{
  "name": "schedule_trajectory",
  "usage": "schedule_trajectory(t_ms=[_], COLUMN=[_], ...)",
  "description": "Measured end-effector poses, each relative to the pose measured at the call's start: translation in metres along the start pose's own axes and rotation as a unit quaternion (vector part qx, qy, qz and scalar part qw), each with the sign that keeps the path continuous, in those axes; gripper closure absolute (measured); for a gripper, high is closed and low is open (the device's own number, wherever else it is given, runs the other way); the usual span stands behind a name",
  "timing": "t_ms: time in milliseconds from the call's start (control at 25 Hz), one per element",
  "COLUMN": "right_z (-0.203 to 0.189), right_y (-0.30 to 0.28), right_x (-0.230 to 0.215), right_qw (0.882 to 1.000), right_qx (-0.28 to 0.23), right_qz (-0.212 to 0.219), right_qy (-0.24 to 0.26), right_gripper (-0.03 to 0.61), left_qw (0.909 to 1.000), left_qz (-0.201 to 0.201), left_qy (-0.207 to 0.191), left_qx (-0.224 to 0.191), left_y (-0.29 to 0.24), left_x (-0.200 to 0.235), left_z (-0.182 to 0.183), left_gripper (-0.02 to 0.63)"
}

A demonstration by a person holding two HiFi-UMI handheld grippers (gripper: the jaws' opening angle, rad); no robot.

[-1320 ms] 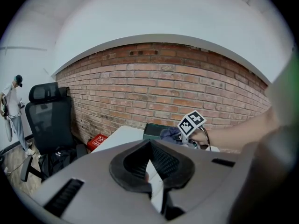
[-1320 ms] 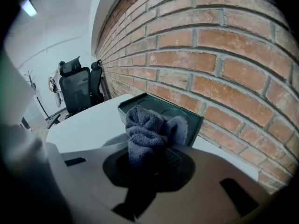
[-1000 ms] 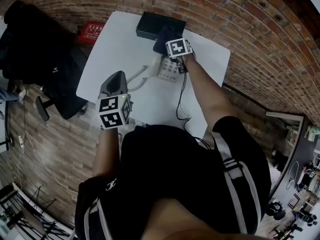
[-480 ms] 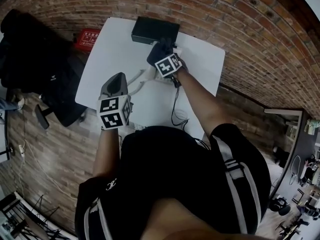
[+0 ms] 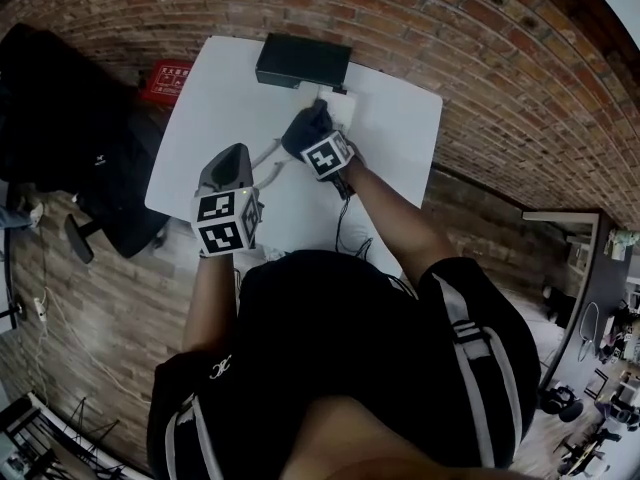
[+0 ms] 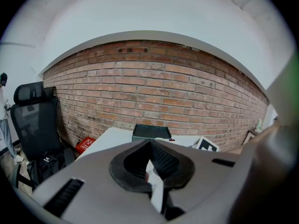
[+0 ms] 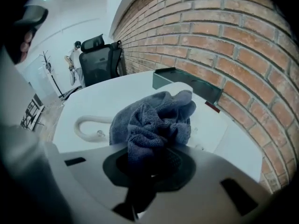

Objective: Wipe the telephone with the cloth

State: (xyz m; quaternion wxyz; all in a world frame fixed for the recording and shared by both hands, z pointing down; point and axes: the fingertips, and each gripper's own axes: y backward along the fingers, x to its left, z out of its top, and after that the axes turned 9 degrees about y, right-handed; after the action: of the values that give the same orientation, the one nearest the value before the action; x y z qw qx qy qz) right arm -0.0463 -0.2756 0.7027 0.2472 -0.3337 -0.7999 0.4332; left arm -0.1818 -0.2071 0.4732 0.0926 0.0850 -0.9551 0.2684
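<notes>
Terry cloth (image 7: 154, 120), blue-grey and crumpled, is clamped in the right gripper's (image 7: 152, 158) jaws, bunched over the smooth white telephone (image 7: 210, 125) just ahead of them. A curved white handset (image 7: 88, 125) lies to that gripper's left. The left gripper's (image 6: 150, 146) jaws meet at their tips, their dark pads together.

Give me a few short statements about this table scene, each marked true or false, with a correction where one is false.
1. The right gripper grips a blue-grey cloth. True.
2. The dark box lies at the table's near edge, beside the person. False: it lies at the far edge, by the brick wall.
3. The cloth is bunched over the white telephone. True.
4. The black office chair stands on the person's right. False: it stands on the left.
</notes>
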Motion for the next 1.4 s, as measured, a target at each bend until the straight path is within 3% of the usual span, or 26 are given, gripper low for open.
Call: schedule_trajectory(t_ms=[120,240,360,640,1000,1400], right_z=[-0.011,-0.019,-0.026,-0.023,-0.009,0.026], right_y=[0.002,0.006,0.007,0.009,-0.001,-0.007], right_x=[0.021,0.028,0.04,0.037,-0.012,-0.071], right_qw=[1.0,1.0,0.999,0.999,0.998,0.996], right_qx=[-0.009,-0.021,-0.016,-0.015,-0.023,-0.036], right_qz=[-0.001,-0.013,0.013,0.015,-0.006,-0.061], right_qy=[0.008,-0.016,-0.035,-0.029,-0.057,-0.059], right_gripper=[0.548,0.548,0.548,0.548,0.548,0.548], left_qw=[1.0,0.9999,0.9998,0.9998,0.9999,0.9993], left_qz=[-0.008,-0.015,-0.018,-0.017,0.005,0.03], left_qy=[-0.001,-0.002,-0.001,0.001,0.012,0.016], left_qx=[-0.001,0.0,0.001,-0.002,0.002,0.012], left_y=[-0.002,-0.003,-0.004,0.0,0.007,0.015], left_x=[-0.006,-0.011,-0.012,-0.01,0.01,0.023], left_z=[0.0,-0.001,-0.002,-0.001,-0.008,-0.017], left_gripper=[0.617,0.617,0.617,0.617,0.617,0.617])
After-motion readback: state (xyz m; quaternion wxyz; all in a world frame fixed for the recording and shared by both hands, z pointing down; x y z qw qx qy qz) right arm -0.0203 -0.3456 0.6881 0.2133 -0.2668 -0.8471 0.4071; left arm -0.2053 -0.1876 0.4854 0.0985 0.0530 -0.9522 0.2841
